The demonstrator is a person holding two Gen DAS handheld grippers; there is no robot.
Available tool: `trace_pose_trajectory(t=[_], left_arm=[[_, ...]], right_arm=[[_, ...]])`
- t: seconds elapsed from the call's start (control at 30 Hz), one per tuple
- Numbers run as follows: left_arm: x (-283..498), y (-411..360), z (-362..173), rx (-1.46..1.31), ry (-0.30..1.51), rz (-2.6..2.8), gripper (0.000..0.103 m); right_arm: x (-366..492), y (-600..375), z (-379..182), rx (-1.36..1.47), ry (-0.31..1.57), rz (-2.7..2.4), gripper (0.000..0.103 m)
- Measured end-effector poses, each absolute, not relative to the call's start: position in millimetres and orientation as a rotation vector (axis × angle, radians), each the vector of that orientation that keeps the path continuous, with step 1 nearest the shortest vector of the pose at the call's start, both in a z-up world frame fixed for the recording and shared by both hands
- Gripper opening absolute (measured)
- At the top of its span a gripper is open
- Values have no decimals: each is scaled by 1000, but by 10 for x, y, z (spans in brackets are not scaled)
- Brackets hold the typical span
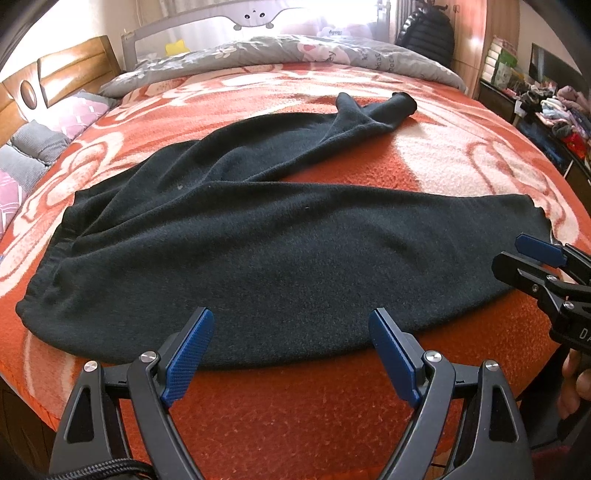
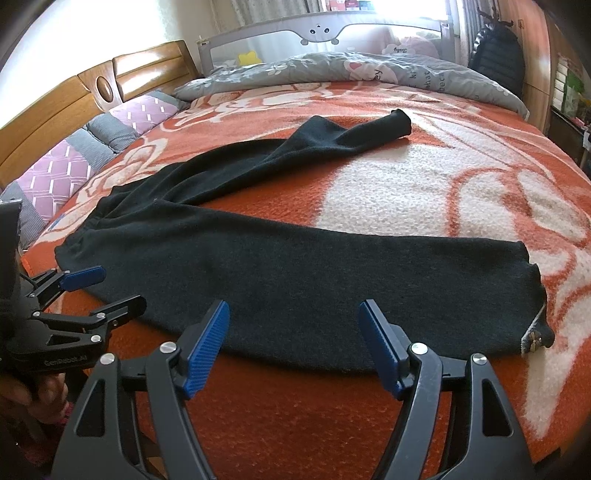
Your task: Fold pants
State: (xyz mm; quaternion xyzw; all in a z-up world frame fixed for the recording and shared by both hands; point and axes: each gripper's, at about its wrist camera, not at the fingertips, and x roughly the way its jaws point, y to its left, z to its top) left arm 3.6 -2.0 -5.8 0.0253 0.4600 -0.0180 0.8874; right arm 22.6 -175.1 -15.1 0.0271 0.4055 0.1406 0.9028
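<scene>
Black pants lie spread on the orange patterned blanket. The waistband is at the left and the two legs splay in a V toward the right. The near leg ends in a cuff; the far leg's cuff is bunched. My left gripper hangs open over the near edge of the pants, gripping nothing. My right gripper is open the same way further right along the near leg. Each shows in the other view, the right gripper near the cuff and the left gripper near the waist.
A grey printed quilt lies bunched at the bed's far side under a grey bed rail. The wooden headboard and pillows are on the left. Piled clothes fill a shelf on the right.
</scene>
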Motion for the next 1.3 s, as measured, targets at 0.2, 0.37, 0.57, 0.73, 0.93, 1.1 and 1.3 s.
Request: trace_pose_trajectory(t=[0.2,0.37,0.57,0.73,0.93,1.1,1.3], left_arm=[[63,5,-64,45,976,-36,86],[85,11,-77,43,989,-40,86],[126,30,-20,42,962,-45,86],[224,72,31,43,939,-40,86],[454,122,72,-5,938,-76,86],[783,167,169,-7,930,-93,86],[1240,168,248,58,948,-93,86]], right_arm=[[242,-1757,-168,65,844,287,74],[264,-1802,-182,84,853,281,74],[283,-1836,-137,94,848,282,74],[402,-1912,-88,111,851,279,74],[665,-2021,-16,118,848,282,74],[992,-2078,50,129,849,295,77],[1435,-2175,125,141,851,289,77]])
